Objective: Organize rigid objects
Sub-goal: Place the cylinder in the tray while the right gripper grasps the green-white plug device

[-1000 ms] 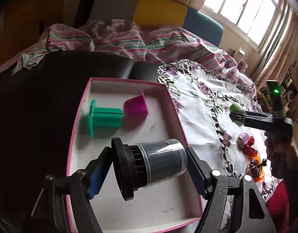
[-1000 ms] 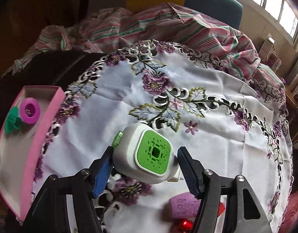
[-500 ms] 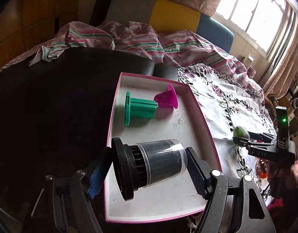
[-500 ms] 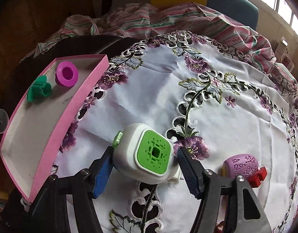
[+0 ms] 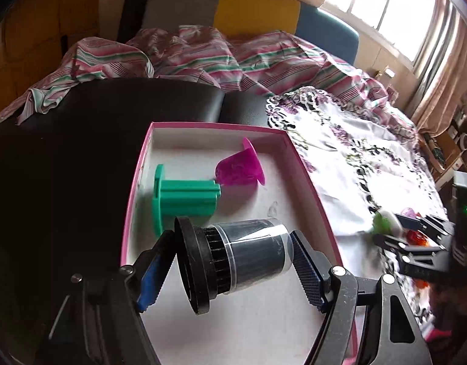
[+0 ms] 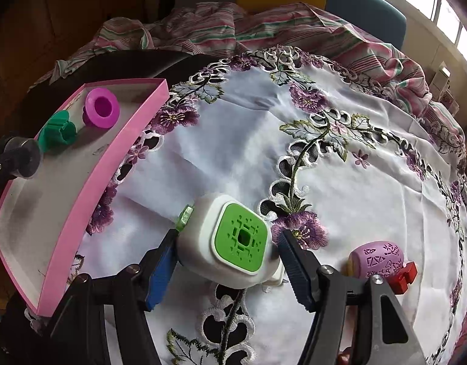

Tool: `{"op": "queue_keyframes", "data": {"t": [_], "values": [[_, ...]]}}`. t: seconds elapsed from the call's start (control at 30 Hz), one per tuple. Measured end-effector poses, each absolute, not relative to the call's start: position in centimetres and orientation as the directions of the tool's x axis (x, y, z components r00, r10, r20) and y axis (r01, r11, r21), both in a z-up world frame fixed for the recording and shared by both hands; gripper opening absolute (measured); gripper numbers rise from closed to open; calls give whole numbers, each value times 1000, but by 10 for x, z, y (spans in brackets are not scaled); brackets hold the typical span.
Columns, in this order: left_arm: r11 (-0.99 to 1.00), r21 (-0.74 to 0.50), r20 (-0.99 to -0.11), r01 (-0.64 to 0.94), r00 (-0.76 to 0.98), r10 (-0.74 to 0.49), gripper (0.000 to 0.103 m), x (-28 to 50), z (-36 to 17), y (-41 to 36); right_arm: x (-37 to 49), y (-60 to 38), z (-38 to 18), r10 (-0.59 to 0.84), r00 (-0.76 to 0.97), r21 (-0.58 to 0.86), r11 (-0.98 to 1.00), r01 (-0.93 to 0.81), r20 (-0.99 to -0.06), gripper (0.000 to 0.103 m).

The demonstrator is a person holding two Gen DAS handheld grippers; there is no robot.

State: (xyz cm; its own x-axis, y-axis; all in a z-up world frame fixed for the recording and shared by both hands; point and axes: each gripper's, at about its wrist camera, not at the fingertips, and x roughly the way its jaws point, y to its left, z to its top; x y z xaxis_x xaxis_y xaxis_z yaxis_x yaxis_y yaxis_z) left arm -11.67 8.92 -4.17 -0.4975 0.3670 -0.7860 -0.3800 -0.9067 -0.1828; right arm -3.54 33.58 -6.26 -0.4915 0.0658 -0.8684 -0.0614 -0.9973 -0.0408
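A: Item one. Black ribbed cylinder (image 5: 236, 261), lying sideways, clamped end to end in the left gripper (image 5: 233, 269), flange against one pad and clear end against the other. Location: held above the near half of the pink tray (image 5: 306, 179).

B: Tray contents?

A: Green spool (image 5: 184, 196) on its side, and a magenta cup (image 5: 239, 168) touching its end. Both in the far half; the near floor is bare.

B: Item two?

A: White device with green face (image 6: 230, 240), gripped across its body by the right gripper (image 6: 227, 261). Location: over the embroidered tablecloth (image 6: 339, 167), just to the right of the tray and outside it.

B: Loose stock?

A: Lilac patterned cup (image 6: 376, 258) and a red piece (image 6: 403, 275) touching it, on the cloth near the right gripper's finger.

B: Risks?

A: My judgement: the cylinder is round and would likely roll on release, perhaps into the spool, nudging the cup. The grip on the flange is narrow, so a tilt may let it slip early. The two grippers are near each other; both making for the tray could collide at its right wall.
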Motion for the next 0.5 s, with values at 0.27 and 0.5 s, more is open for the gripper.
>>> {"op": "queue_keyframes", "data": {"t": [0.27,0.5], "values": [[-925,-165,-790,-343,-515,332,86,-123,-51,92,-37,333,-64,74,-489,-58,-997,-48,-869,67],[-937,-153,-755,-313,-575,315,90,-99,-38,79,-37,334,-65,75,-488,-59,-997,-47,-870,67]]}}
